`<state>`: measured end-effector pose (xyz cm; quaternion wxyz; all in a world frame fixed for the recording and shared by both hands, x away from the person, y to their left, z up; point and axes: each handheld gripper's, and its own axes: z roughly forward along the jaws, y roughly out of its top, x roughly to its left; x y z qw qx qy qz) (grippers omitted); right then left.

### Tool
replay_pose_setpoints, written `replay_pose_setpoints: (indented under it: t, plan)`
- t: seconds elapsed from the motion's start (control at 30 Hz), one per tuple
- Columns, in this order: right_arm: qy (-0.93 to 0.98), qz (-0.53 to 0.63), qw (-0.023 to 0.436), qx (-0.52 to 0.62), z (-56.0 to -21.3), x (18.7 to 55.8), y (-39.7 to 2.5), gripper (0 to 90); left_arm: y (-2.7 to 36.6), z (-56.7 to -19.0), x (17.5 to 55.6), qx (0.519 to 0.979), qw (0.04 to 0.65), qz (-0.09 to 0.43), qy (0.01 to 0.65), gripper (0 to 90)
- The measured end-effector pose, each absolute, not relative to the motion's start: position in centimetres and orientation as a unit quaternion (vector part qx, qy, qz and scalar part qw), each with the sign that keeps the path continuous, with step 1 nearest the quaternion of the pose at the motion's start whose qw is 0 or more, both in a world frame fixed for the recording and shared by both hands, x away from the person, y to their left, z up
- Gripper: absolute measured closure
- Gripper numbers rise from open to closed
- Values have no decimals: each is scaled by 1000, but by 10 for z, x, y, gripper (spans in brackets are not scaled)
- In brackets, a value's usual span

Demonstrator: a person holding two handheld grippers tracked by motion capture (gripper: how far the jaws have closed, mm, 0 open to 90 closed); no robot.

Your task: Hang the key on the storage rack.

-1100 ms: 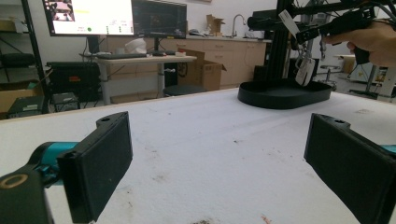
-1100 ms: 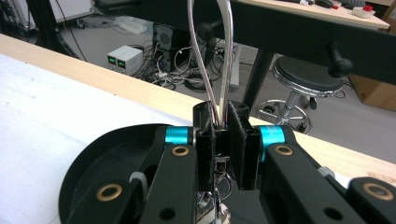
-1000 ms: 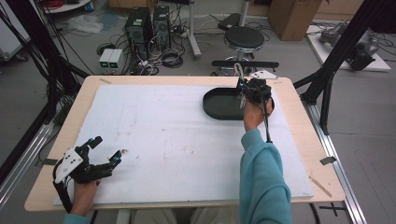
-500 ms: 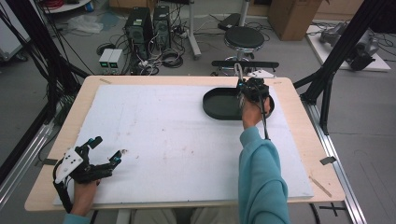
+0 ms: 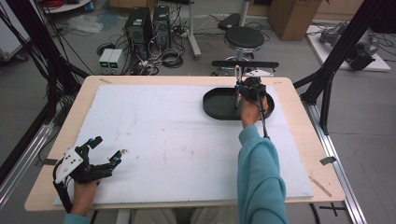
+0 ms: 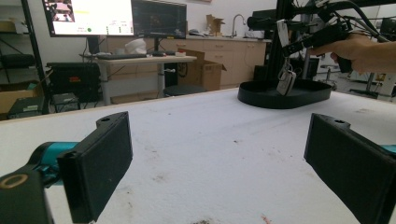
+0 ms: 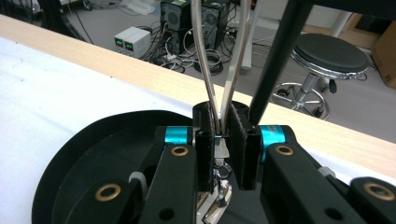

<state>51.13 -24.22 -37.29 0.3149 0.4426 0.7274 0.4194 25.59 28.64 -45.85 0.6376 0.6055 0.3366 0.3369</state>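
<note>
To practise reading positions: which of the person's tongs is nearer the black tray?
Right. The right tongs hang over the black tray at the far side; the left tongs rest near the table's near left corner, well apart from it.

Black tray (image 5: 218, 105), white mat (image 5: 163, 140), teal sleeve (image 5: 259, 177), silver clip (image 7: 219, 60)

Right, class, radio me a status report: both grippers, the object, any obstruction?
Left gripper open, idle at near corner. Right gripper shut on keyring, hanging above black tray. Nothing in the way.

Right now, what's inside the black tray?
Above the black tray, a metal keyring piece dangles from the right gripper. The tray floor under the gripper is hidden; the visible part looks bare.
</note>
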Motion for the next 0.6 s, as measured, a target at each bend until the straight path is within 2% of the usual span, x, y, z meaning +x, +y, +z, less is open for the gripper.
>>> replay_pose_setpoints:
  t: [0.13,0.17,0.3,0.37,0.4,0.6]
  plan:
    - [730,421,310,440,-374,512,-243,787,286,-459,256,606,637,337,336,82]
    - [731,420,308,440,-374,512,-243,751,286,-459,256,606,638,337,336,82]
    - [718,438,299,451,-375,512,-246,372,286,-459,256,606,638,337,336,82]
    - [717,435,299,455,-373,510,-246,92,286,-459,256,605,638,337,336,82]
    - [719,429,304,454,-373,508,-245,9,286,-459,256,605,638,337,337,82]
    - [724,482,279,407,-356,483,-248,6,286,-459,256,605,638,337,337,82]
